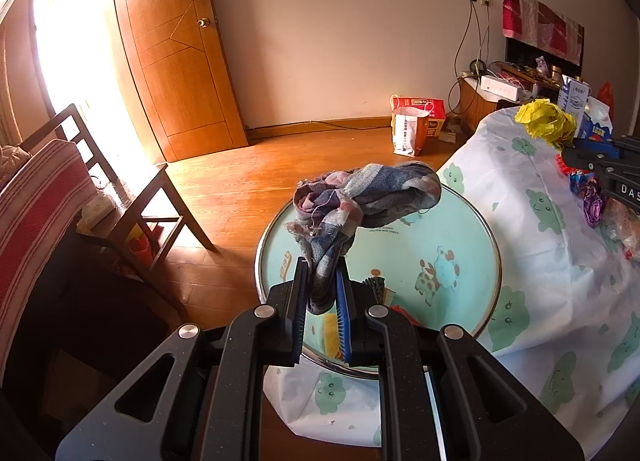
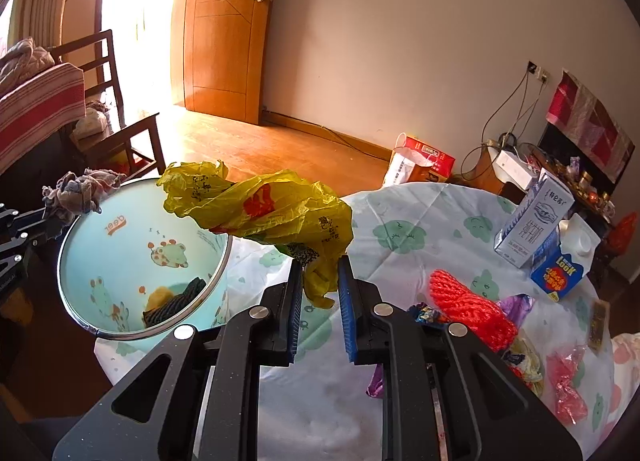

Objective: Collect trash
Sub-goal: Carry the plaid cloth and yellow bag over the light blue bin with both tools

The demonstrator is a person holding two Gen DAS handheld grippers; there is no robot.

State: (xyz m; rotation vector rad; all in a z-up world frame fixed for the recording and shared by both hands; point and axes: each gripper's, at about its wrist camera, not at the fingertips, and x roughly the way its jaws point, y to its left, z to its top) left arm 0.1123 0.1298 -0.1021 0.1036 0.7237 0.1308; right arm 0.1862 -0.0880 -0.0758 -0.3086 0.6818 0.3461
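Observation:
My left gripper (image 1: 323, 273) is shut on a crumpled plaid rag (image 1: 360, 201) and holds it above the mouth of a light blue cartoon-print bin (image 1: 452, 229). The rag (image 2: 80, 191) and the bin (image 2: 120, 237) also show in the right wrist view, with dark and yellow scraps at the bin's bottom. My right gripper (image 2: 319, 273) is shut on a crumpled yellow plastic bag (image 2: 264, 209) and holds it above the table edge, just right of the bin. The yellow bag (image 1: 546, 123) shows at the far right of the left wrist view.
A round table with a white cloud-print cloth (image 2: 420, 221) carries a red knitted item (image 2: 472, 309), milk cartons (image 2: 532, 217), a blue box (image 2: 560, 273) and several wrappers (image 2: 568, 385). A wooden chair (image 1: 132, 205) stands left. Paper bags (image 1: 412, 129) stand by the wall.

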